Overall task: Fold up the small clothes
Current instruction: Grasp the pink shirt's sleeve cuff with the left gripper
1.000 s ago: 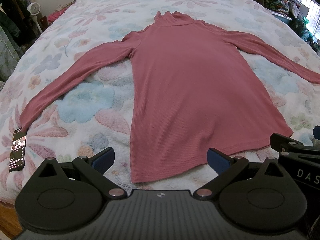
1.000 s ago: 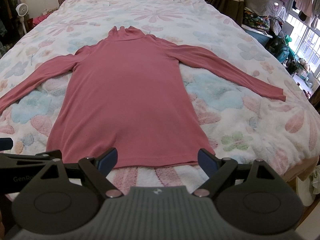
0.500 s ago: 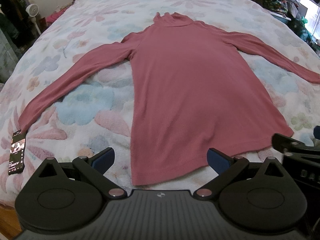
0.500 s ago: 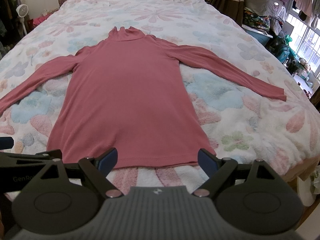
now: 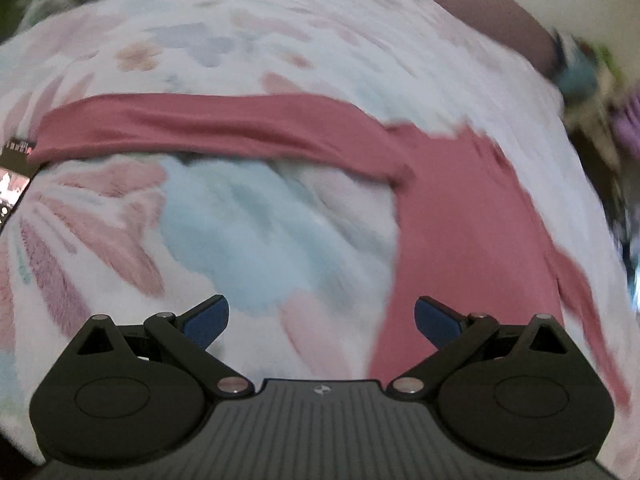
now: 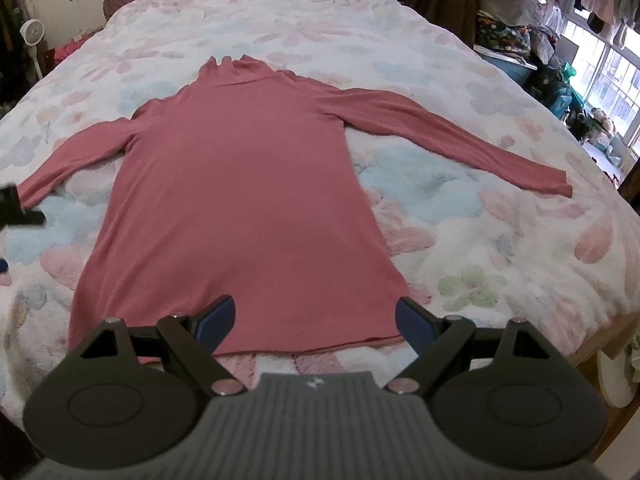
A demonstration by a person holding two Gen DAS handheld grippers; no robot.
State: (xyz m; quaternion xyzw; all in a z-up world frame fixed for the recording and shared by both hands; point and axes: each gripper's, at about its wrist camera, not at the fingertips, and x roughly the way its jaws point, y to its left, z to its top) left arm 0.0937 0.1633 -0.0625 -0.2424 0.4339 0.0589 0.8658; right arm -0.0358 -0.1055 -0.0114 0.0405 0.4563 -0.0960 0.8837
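A pink long-sleeved turtleneck top lies flat on the bed, sleeves spread out to both sides. My right gripper is open and empty, just above the hem at the bed's near edge. My left gripper is open and empty over the blanket, left of the top's body. Its view is blurred and faces the left sleeve, which runs across in front. Part of the left gripper shows at the left edge of the right wrist view.
The floral blanket covers the whole bed. A dark phone-like object lies by the left cuff. Piled clothes and bags stand right of the bed, a small fan at the far left.
My left gripper has swung quickly leftward and forward, from the hem toward the left sleeve; its view is motion-blurred. My right gripper has barely moved. The top lies as before.
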